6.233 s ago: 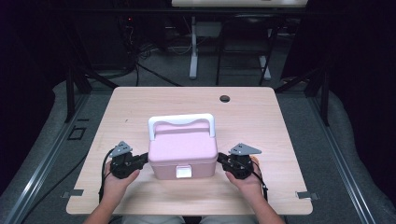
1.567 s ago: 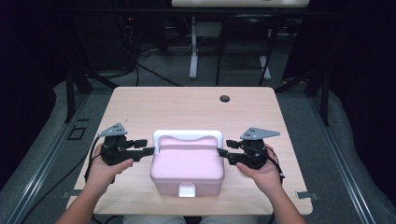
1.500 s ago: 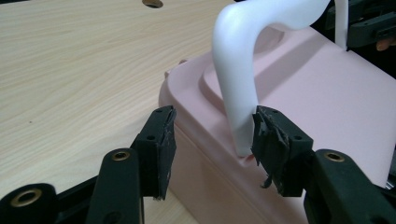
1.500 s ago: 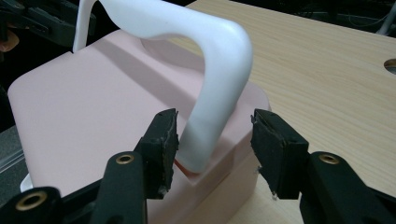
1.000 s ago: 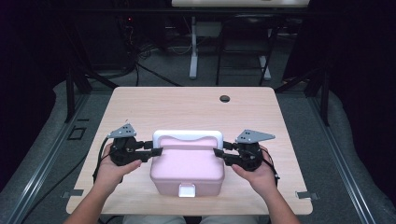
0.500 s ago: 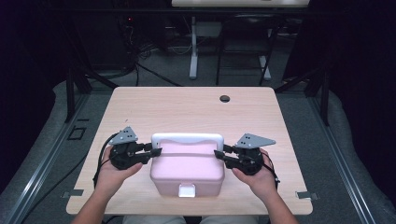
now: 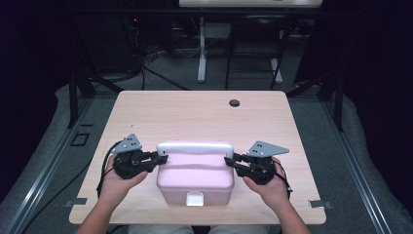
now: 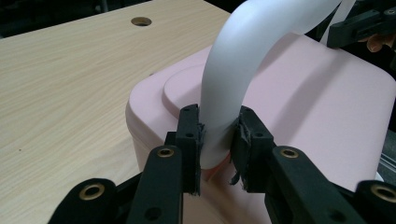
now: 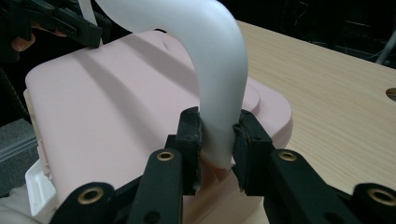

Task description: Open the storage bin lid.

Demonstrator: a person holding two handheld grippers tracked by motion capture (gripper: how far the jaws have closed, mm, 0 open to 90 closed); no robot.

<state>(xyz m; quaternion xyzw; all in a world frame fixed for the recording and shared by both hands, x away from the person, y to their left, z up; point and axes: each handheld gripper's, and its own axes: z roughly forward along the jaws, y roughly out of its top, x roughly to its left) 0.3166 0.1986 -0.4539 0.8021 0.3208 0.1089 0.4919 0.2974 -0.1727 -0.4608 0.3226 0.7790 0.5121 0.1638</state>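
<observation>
Pinching the white handle [image 7: 195,147] of the pink box [image 7: 195,178], left gripper [image 7: 157,158] and right gripper [image 7: 230,162] jaws just closed on its ends

Both forearms enter from the near edge of the high view, each hand wrapped from below and behind around the body of its tool. Left hand [image 7: 114,183] carries the left gripper [image 7: 158,158], jaws pointing level towards the right, grey plate uppermost. Right hand [image 7: 268,185] carries the right gripper [image 7: 229,162], mirrored, jaws pointing level towards the left. The two grippers face each other at about equal height. The jaws of each have just been closing; each pair now presses on one end of the white handle [image 7: 195,147]
</observation>
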